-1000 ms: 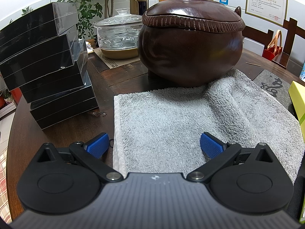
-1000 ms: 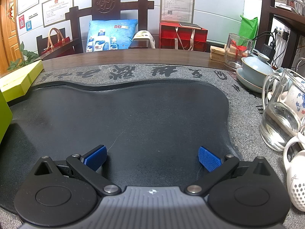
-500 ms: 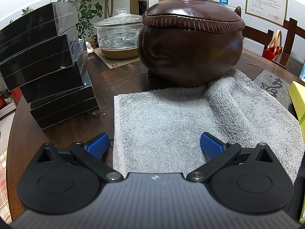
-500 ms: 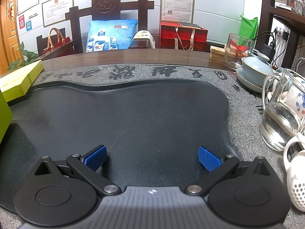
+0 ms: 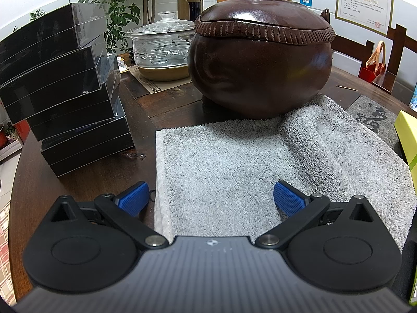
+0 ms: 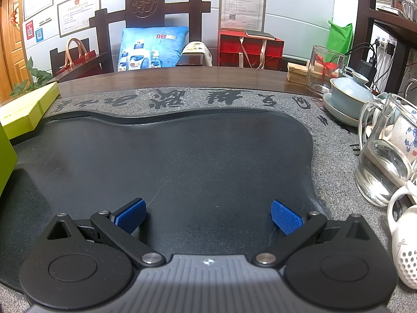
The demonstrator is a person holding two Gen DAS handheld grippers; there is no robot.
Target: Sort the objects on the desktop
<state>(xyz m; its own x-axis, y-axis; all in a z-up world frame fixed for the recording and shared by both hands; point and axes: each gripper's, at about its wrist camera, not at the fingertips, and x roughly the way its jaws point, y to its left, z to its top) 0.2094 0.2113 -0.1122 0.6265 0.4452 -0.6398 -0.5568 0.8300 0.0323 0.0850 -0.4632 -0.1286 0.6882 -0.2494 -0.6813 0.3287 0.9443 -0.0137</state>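
Observation:
In the left wrist view my left gripper (image 5: 211, 198) is open and empty, low over the near edge of a grey towel (image 5: 260, 161) on the dark wooden table. A big brown lidded ceramic pot (image 5: 260, 60) stands behind the towel. A stack of black boxes (image 5: 65, 83) stands to the left. In the right wrist view my right gripper (image 6: 208, 214) is open and empty over a dark stone tea tray (image 6: 182, 156). A glass pitcher with water (image 6: 383, 156), a white strainer teapot (image 6: 406, 247) and a pale blue lidded cup (image 6: 349, 96) stand at the right.
A glass lidded bowl (image 5: 161, 49) stands behind the pot on the left. Yellow-green boxes (image 6: 26, 112) lie at the tray's left edge and show at the right of the left wrist view (image 5: 408, 135). A tall empty glass (image 6: 323, 70) and a wooden chair (image 6: 146, 26) stand beyond.

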